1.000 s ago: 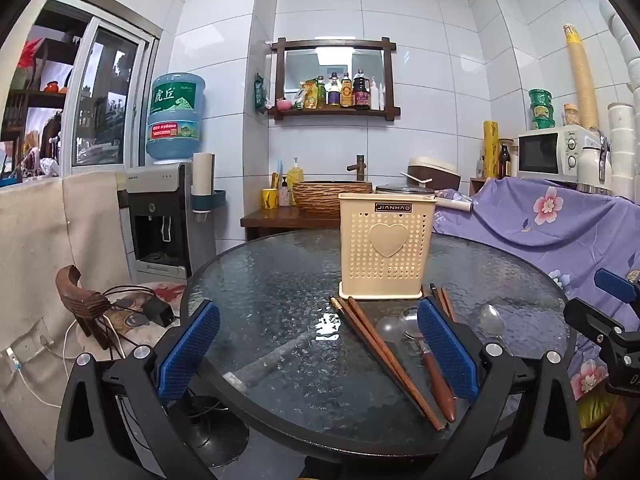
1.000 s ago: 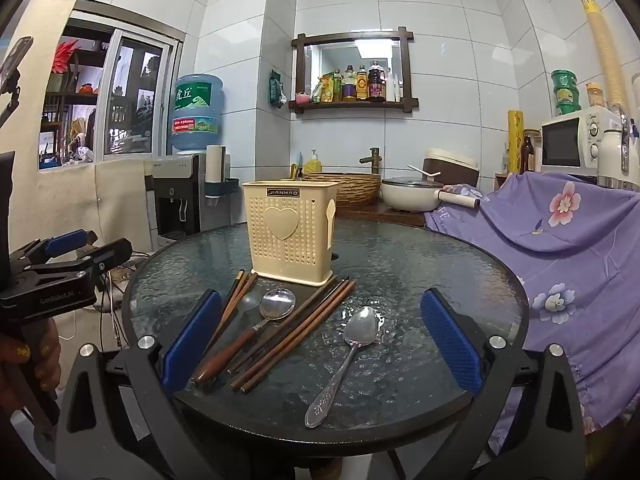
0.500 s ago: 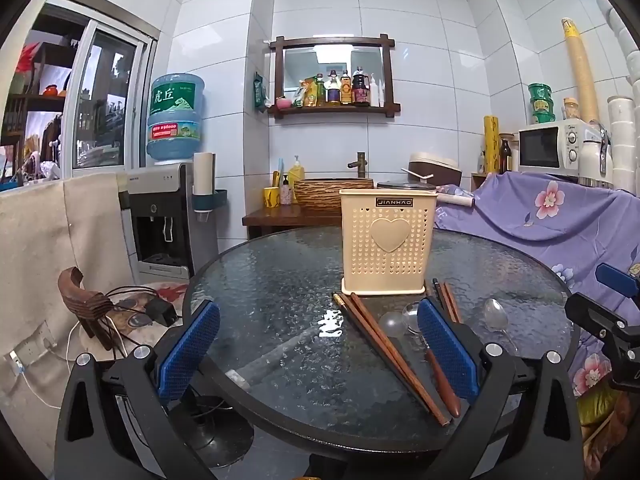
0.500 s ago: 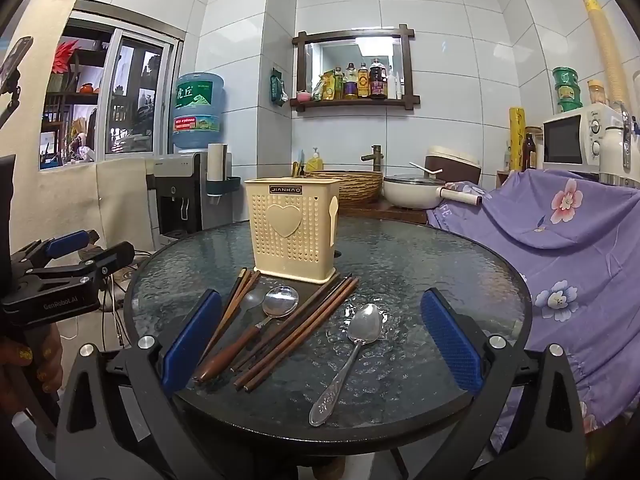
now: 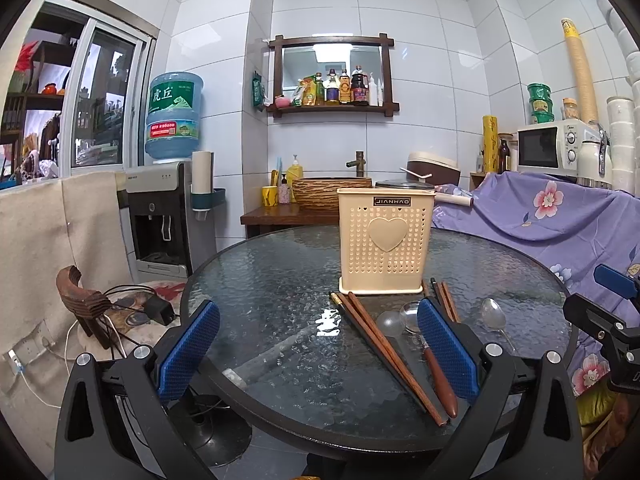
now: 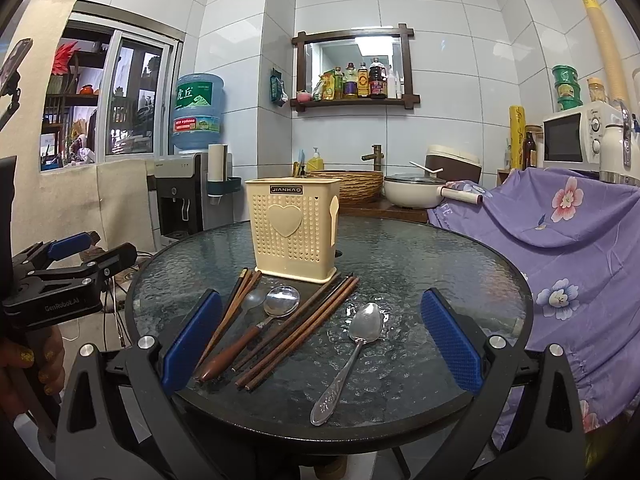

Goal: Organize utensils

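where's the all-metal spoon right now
In the right wrist view the all-metal spoon lies flat on the glass table, alone to the right of the chopsticks, in front of the beige utensil holder.

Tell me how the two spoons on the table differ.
The all-metal spoon has an embossed metal handle; the wooden-handled spoon has a brown wooden grip. The all-metal spoon lies alone on bare glass, while the wooden-handled spoon lies between the chopsticks. Both rest bowl-up on the table, bowls toward the holder, untouched.
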`<state>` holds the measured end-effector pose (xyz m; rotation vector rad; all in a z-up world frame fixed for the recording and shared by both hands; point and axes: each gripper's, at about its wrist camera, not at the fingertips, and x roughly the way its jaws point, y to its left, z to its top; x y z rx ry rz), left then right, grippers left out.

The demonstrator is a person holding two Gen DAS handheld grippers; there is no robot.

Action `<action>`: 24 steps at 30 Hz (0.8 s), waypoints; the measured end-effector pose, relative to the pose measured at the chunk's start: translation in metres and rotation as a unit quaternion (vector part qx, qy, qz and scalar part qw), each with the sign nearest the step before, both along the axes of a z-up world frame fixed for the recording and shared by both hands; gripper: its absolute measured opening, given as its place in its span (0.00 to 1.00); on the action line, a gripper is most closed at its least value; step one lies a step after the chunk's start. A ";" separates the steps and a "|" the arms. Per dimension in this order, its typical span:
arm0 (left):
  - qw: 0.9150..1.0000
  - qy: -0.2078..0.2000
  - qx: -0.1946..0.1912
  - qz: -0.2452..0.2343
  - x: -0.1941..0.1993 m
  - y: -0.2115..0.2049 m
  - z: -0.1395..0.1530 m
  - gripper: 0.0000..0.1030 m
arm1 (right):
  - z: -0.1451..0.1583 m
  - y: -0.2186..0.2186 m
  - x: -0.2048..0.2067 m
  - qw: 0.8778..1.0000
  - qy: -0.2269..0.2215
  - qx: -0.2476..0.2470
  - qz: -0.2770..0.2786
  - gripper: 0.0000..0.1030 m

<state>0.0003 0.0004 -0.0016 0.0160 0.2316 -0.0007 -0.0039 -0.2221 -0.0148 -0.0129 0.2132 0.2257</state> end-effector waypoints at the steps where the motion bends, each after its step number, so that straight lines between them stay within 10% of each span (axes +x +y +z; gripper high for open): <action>1: 1.000 0.000 0.000 0.001 0.000 0.000 0.000 0.94 | 0.000 0.000 0.000 1.000 0.000 0.000 0.000 0.95; 24: 1.000 0.001 0.000 0.004 0.002 0.001 -0.003 0.94 | 0.000 0.003 0.000 1.000 0.000 -0.003 0.003 0.95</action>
